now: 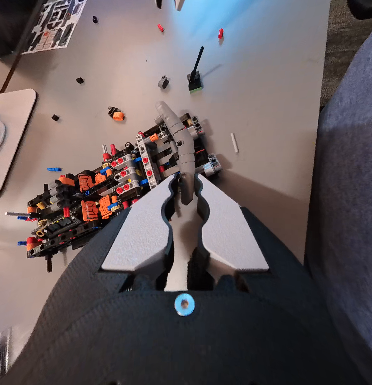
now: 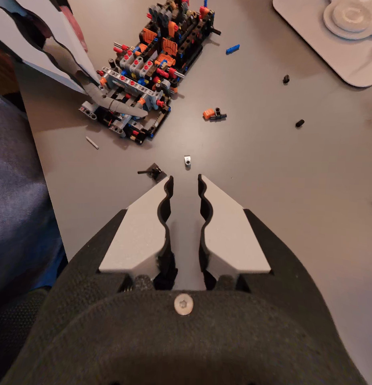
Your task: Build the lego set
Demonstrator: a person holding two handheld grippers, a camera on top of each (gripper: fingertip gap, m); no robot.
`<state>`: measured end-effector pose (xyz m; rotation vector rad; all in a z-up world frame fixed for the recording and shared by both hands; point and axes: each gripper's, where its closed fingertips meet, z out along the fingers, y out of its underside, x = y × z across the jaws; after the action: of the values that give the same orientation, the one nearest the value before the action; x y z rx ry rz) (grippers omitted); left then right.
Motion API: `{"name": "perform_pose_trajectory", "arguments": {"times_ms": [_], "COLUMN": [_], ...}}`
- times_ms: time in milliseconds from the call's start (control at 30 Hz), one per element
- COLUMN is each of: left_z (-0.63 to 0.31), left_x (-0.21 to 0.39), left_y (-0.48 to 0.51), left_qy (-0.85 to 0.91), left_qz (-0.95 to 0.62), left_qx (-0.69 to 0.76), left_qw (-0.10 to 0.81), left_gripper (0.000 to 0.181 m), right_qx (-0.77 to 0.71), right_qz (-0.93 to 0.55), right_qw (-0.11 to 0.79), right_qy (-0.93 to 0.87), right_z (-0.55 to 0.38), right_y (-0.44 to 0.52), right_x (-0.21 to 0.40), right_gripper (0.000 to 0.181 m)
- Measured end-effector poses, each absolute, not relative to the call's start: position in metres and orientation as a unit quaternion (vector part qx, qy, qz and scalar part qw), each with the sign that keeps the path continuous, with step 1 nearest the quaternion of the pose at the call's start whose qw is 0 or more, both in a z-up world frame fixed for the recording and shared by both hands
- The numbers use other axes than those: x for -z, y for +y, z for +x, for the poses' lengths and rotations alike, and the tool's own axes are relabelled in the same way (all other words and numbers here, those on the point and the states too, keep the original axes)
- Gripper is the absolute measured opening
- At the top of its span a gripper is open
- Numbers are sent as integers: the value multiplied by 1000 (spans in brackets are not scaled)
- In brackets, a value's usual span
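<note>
Surface: grey table (image 2: 264,166) with loose lego bits scattered across it; a blue-grey upholstered seat (image 1: 347,187) runs along its edge on the right of the left wrist view.
Model: the half-built lego chassis (image 1: 93,195) lies long on the table, black beams with orange seats, red and blue pins and light grey frames; in the right wrist view it sits at the far left (image 2: 151,68).
Curved panel: a long grey curved panel (image 1: 182,150) arches over the near end of the chassis, touching the frame there.
Left gripper: the left gripper (image 1: 186,177) is clenched on the near tip of the curved panel, both fingers pressing its sides; the right wrist view shows it coming in from the far left (image 2: 91,83).
Right gripper: the right gripper (image 2: 185,177) hovers over bare table, its fingers apart with nothing between them, well apart from the chassis.
Near the right gripper: a black stick on a small plate (image 2: 152,171) just beside the left fingertip, and a small grey connector (image 2: 187,161) just beyond the tips.
Loose parts: a light grey axle (image 1: 234,142) right of the chassis, an orange and black piece (image 1: 116,114), a blue pin (image 1: 54,169), two red pins (image 1: 220,33) far off.
Far left: a sticker sheet (image 1: 54,25) and a pale rounded tray (image 1: 14,133).
</note>
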<state>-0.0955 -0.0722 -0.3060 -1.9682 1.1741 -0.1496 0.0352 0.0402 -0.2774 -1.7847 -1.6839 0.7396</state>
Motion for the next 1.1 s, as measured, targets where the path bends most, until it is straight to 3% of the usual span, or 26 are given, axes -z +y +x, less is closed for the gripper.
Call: {"name": "perform_pose_trajectory", "arguments": {"times_ms": [33, 233, 567, 1100], "left_z": [-97, -105, -104, -93], "left_x": [306, 305, 300, 307], "left_y": [-72, -74, -76, -67], "left_qy": [464, 438, 444, 456], "left_qz": [-783, -796, -785, -786], "left_qx": [58, 56, 18, -4], "left_qw": [409, 414, 431, 416], "left_gripper": [13, 18, 16, 12], "right_qx": [-282, -326, -283, -281], "right_qz": [-661, -606, -484, -420], "right_qw": [289, 275, 214, 237], "right_qy": [-633, -671, -800, -830], "right_z": [33, -6, -53, -66], "right_y": [37, 5, -19, -27], "right_x": [275, 263, 296, 304], "right_gripper": [21, 21, 22, 11]}}
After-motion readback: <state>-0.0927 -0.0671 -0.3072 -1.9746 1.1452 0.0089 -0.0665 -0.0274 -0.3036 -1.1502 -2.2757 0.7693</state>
